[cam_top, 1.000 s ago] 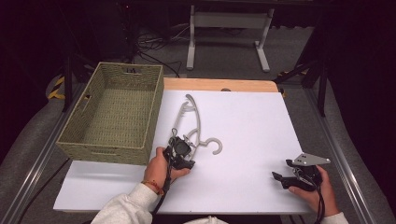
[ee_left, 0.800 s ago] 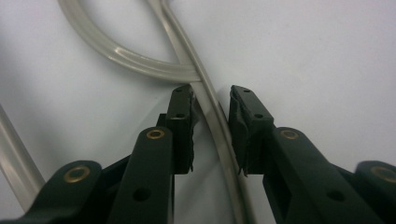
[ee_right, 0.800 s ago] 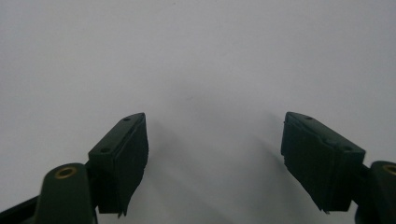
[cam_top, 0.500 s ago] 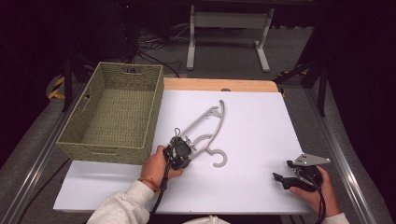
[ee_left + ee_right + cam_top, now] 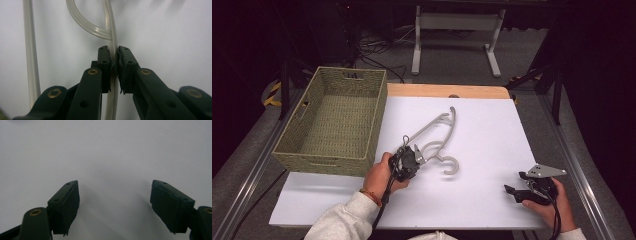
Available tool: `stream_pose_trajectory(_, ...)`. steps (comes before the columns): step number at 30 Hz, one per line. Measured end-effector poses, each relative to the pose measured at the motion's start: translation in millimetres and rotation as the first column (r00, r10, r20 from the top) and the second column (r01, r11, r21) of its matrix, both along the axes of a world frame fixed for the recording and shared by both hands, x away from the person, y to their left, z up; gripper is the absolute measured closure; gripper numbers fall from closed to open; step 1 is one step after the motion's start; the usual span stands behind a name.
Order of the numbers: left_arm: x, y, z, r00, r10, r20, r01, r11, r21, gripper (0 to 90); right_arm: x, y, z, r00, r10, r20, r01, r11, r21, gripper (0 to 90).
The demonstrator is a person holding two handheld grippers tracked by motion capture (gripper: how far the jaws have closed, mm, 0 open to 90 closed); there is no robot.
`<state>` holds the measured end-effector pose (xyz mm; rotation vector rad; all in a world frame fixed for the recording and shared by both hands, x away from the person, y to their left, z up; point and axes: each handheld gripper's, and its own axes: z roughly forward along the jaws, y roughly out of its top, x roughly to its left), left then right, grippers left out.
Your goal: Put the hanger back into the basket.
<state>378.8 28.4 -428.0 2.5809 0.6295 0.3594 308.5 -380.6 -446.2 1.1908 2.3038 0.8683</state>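
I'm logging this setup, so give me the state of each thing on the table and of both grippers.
Hanger: lying flat on the white sheet, one bar clamped.
Left gripper: shut on the hanger's bar.
Right gripper: open, holding nothing, over bare sheet.
Basket: upright beside the sheet's left edge, nothing inside.

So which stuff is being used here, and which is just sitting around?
In use:
- left hand-held gripper, shut on the hanger
- hanger, white plastic, on the table

Sitting around:
- woven basket, left of the hanger, nothing visible inside
- right hand-held gripper, open, holding nothing
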Motion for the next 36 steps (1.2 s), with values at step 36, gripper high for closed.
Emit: stream_pose_trajectory(36, 48.4, -21.5, 4.8, 0.9636, -0.041, -0.264, 0.087, 0.9825, 0.165, 80.2, 1.6, -0.9, -3.4, 0.9997, 0.012, -0.022, -0.012, 1.0, 0.018, 23.6)
